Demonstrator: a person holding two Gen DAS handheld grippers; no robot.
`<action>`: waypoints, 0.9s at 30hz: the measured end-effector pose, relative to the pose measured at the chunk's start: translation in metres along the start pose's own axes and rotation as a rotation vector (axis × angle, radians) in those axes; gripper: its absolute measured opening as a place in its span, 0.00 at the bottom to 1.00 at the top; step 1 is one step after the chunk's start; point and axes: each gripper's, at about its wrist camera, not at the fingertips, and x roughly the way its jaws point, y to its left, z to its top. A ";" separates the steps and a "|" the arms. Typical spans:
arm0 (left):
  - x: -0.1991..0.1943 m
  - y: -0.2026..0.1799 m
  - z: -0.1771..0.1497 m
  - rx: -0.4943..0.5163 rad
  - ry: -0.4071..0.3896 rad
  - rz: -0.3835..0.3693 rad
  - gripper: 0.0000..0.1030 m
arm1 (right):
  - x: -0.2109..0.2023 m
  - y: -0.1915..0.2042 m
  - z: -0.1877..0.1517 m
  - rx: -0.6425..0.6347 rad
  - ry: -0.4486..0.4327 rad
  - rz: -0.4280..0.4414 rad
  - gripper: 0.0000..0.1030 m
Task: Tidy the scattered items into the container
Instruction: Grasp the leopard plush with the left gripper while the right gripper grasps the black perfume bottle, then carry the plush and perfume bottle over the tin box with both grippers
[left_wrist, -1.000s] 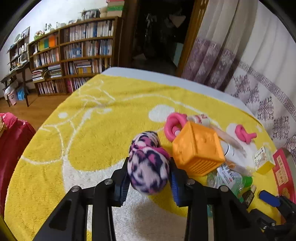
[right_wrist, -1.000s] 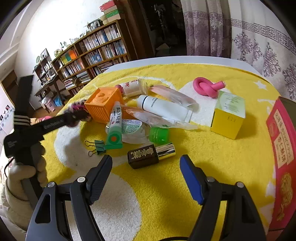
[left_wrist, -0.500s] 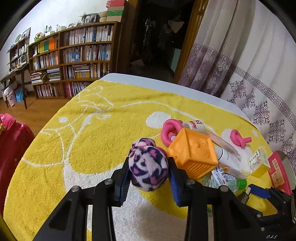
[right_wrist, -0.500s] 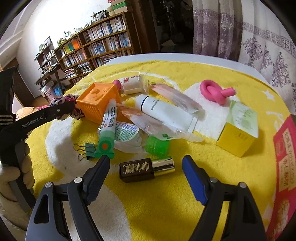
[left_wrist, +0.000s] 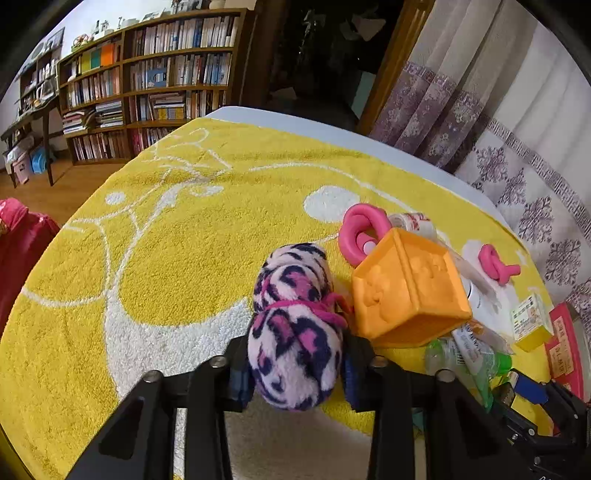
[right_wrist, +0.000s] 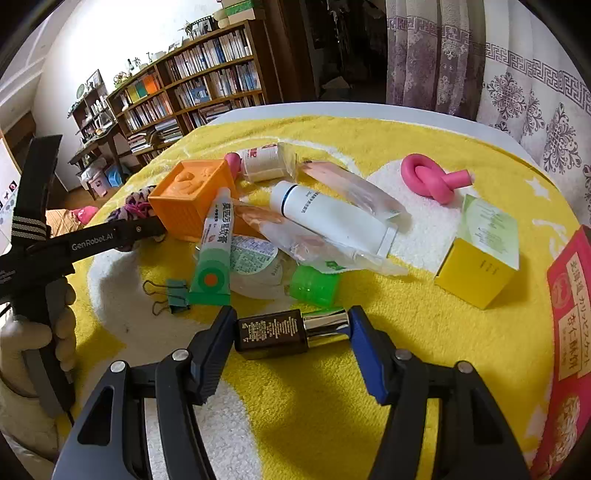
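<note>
Right wrist view: my right claw (right_wrist: 291, 332) is closing on a small dark bottle (right_wrist: 273, 334) with a silver cap, lying crosswise between the jaws on the yellow towel (right_wrist: 406, 350); the pads look about to touch its ends. Beyond lie a green tube (right_wrist: 216, 251), white bottle (right_wrist: 328, 218) and orange cube (right_wrist: 192, 199). My left claw (left_wrist: 295, 365) is closing on a pink leopard-print scrunchie (left_wrist: 295, 325). A red box (right_wrist: 570, 332), perhaps the container, sits at right. This looks like the pickup step; next calls for a firm squeeze, then lifting. A second ago my right jaws stood wide, short of the bottle.
</note>
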 end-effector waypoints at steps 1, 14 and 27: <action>-0.002 0.000 0.000 -0.001 -0.011 0.002 0.30 | -0.001 -0.001 0.000 0.005 -0.007 0.004 0.64; -0.047 -0.002 0.002 0.000 -0.153 0.002 0.28 | -0.018 -0.011 0.000 0.072 -0.096 0.029 0.63; -0.081 -0.062 -0.013 0.126 -0.173 -0.103 0.28 | -0.074 -0.018 -0.014 0.091 -0.236 -0.023 0.63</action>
